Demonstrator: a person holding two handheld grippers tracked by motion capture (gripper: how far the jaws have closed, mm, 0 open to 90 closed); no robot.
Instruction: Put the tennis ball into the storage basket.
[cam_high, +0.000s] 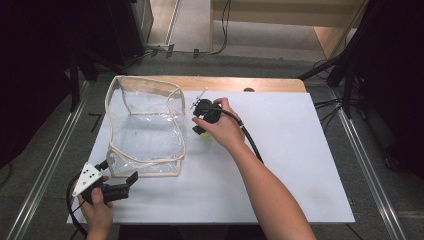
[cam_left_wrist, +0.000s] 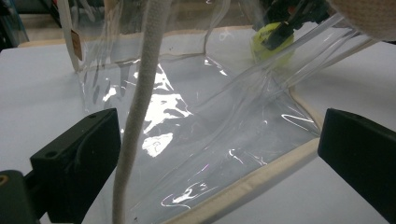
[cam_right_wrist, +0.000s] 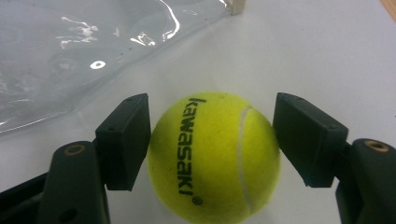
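The right gripper (cam_right_wrist: 212, 140) was clenched on a yellow tennis ball (cam_right_wrist: 212, 156), one black pad pressed against each side of it. The ball, printed with the word "kawasaki", sat on the white desk (cam_high: 280, 165) near the middle of its far half. In the high view the right hand (cam_high: 222, 127) covered most of the right gripper (cam_high: 202, 125), and just a sliver of the ball (cam_high: 204, 135) peeked out below it.

Just beside the ball, toward the left edge of the desk, stood a clear plastic bag (cam_high: 145, 127) with cream trim, its mouth open upward and its walls sagging. Its near corner lay close to the near left corner of the desk.

The left gripper (cam_high: 120, 187) rested low at that near left corner, held by the left hand (cam_high: 97, 207), with its jaws released and wide apart. In the left gripper view the bag's (cam_left_wrist: 201, 140) corner and a cream strap (cam_left_wrist: 140, 107) lay between the spread jaws, with neither pad pressing on them. Through the clear plastic the ball (cam_left_wrist: 271, 42) could be seen beyond, with the right gripper upon it.
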